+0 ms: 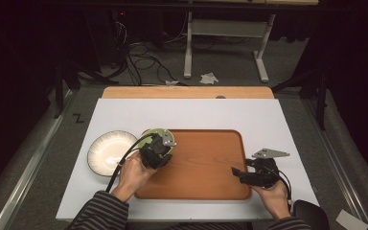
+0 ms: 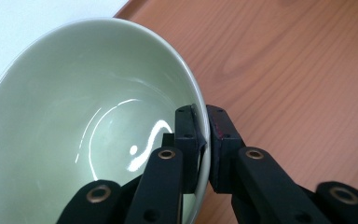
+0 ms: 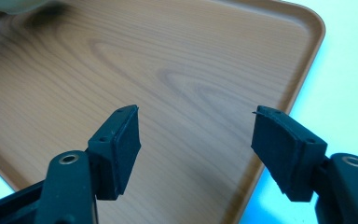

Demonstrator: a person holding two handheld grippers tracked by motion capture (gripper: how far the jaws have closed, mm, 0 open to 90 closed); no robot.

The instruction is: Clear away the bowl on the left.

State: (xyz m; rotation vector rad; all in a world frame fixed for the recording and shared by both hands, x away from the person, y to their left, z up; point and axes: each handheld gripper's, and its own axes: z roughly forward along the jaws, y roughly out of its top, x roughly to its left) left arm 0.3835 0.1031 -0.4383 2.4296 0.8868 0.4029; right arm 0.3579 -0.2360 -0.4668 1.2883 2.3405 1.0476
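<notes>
We see left tongs (image 2: 204, 140) clamped on rim of pale green glazed bowl (image 2: 88, 116), tilted over far-left corner of brown wooden tray (image 1: 206, 163). Right tongs (image 3: 196, 140) gape empty over tray's near-right part. White ribbed plate (image 1: 106, 152) left of tray on white surface (image 1: 191, 112).

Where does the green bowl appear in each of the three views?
High view: green bowl at the wooden tray's upper-left corner, beside the left tool.
Left gripper view: fills the left half, its rim pinched between the jaws.
Right gripper view: I cannot identify it with certainty.
Shared landmark: the wooden tray.
</notes>
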